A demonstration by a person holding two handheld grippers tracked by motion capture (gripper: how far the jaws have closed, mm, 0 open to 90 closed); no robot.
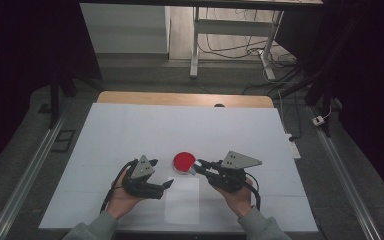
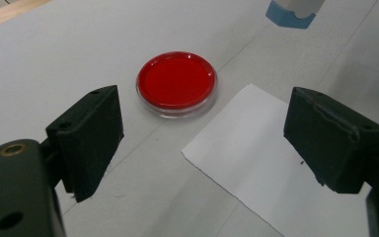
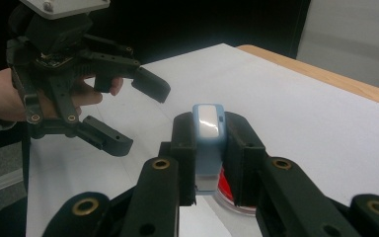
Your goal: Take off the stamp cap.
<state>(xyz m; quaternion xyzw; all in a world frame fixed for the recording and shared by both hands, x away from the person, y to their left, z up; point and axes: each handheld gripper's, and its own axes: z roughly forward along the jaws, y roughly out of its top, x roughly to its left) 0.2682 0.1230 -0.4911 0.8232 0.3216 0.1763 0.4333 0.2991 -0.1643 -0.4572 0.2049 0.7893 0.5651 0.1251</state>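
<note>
A round red ink pad (image 1: 184, 161) (image 2: 176, 81) in a clear case lies on the white table cover. Just in front of it lies a white sheet of paper (image 1: 182, 200) (image 2: 266, 163). My right gripper (image 1: 198, 166) (image 3: 208, 148) is shut on a small blue and white stamp (image 3: 208, 136) (image 2: 292, 12), held right by the pad's near right edge (image 3: 229, 195). My left gripper (image 1: 162, 173) (image 2: 209, 133) (image 3: 132, 113) stands open to the left of the pad, above the paper's corner, with nothing between its jaws.
The white cover (image 1: 130, 130) spans most of the table, and a wooden strip (image 1: 180, 98) shows along the far edge. Beyond it stand a desk frame (image 1: 195, 45) and loose cables (image 1: 280, 60) on the floor. Metal rails (image 1: 30, 170) run along both sides.
</note>
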